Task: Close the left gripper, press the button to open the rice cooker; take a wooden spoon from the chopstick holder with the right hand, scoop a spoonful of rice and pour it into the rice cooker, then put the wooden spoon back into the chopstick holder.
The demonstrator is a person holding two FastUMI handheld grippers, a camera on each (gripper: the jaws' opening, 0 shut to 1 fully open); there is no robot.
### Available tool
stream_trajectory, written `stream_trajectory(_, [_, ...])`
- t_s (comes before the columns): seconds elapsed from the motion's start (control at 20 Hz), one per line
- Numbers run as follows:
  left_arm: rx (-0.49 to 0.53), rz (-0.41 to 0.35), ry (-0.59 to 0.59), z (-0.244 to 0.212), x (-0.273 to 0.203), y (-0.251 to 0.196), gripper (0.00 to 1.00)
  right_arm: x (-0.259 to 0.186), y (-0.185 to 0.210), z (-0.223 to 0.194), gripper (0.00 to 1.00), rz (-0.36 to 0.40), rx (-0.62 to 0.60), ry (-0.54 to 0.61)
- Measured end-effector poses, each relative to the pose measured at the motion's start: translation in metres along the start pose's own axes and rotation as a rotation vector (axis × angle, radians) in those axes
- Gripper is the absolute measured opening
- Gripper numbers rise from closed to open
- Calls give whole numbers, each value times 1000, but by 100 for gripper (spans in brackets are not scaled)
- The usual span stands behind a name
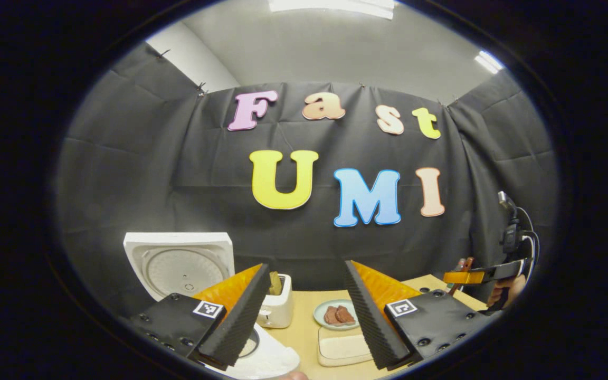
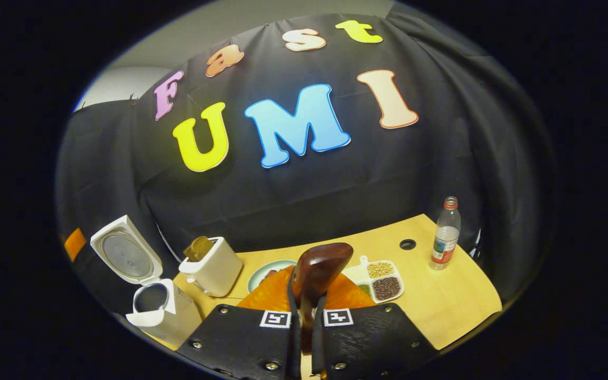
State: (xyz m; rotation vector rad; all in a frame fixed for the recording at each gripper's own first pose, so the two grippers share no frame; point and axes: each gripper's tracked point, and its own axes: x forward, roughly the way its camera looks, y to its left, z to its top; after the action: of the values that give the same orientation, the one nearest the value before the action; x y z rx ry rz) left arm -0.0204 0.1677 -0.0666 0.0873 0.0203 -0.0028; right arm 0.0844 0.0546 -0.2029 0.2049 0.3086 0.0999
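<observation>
In the right gripper view, the right tongs (image 2: 304, 311) are clamped on the handle of a dark wooden spoon (image 2: 321, 272), both fingers pressing against it. The spoon stands upright between them, its rounded bowl raised above the wooden bench (image 2: 441, 295). Whether the bowl carries any rice cannot be told.

At the left of this view stands the white rice cooker (image 2: 164, 311), its lid (image 2: 124, 253) swung up and open so the inner pot shows. Just to its right is a white toaster (image 2: 214, 269) with a slice of bread in its slot. Behind the spoon lie a pale green plate (image 2: 264, 272) and a white divided tray (image 2: 380, 279) with beans and grains in its compartments. A plastic water bottle (image 2: 445, 235) with a red cap stands upright well to the right, near a round hole in the bench.

In the left gripper view, the left tongs (image 1: 304, 316) are spread wide and grip nothing. The rice cooker's raised lid (image 1: 180, 261) shows at the left, and the cooker's white body (image 1: 262, 359) is low between the fingers. The toaster (image 1: 277, 303) and the plate (image 1: 335, 314), with brown pieces on it, sit between the fingers too, and a pale rectangular dish (image 1: 343, 348) lies in front of the plate. At the far right, a hand (image 1: 504, 290) holds the right tongs (image 1: 459, 275) above the bench edge.
</observation>
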Motion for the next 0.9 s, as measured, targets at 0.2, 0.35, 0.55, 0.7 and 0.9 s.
stream_trajectory(0.2, [-5, -18, 4, -1, -4, 12, 97, 12, 39, -2, 8, 48, -46, -5])
stream_trajectory(0.35, [-11, -2, 4, 0, -3, 20, 96, 30, 63, -8, 8, 91, -91, 13])
stream_trajectory(0.55, [-4, 41, 11, -1, 0, 24, 96, 69, 85, -35, 8, 144, -165, 73])
stream_trajectory(0.7, [-4, 83, 9, 1, 0, 26, 96, 95, 93, -60, 9, 167, -231, 122])
stream_trajectory(0.9, [-9, 127, 23, -6, 0, 30, 96, 113, 98, -98, 8, 200, -346, 193])
